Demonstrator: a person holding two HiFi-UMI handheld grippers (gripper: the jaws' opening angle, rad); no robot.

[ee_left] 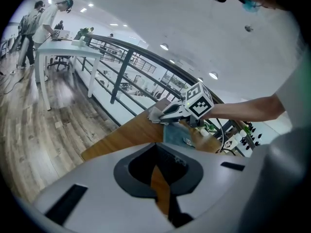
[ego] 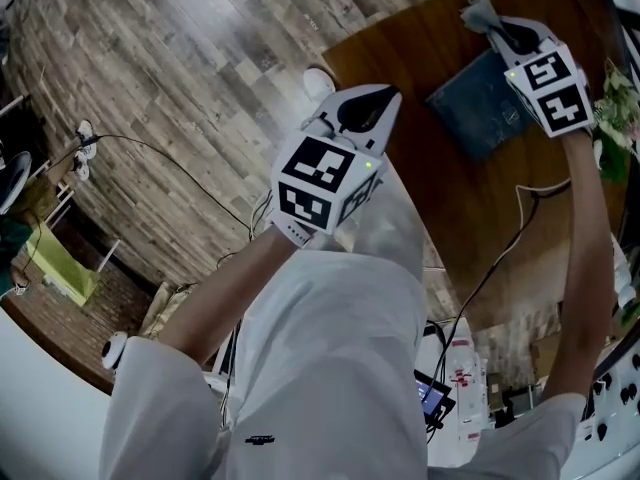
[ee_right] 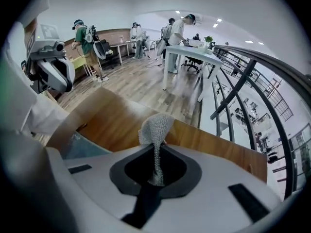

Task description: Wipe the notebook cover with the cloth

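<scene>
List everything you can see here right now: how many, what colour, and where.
notebook: one, dark blue-grey, on the table.
cloth: one, grey, pinched in the right hand-held gripper, by the notebook's far corner.
table: one, brown wood, ahead of the person.
plant: one, green, at the table's right edge.
cable: one, black, across the floor.
floor: grey-brown planks.
people: several, at desks in the background.
left hand-held gripper: white, jaws together, empty, off the table.
right hand-held gripper: white, over the notebook.
</scene>
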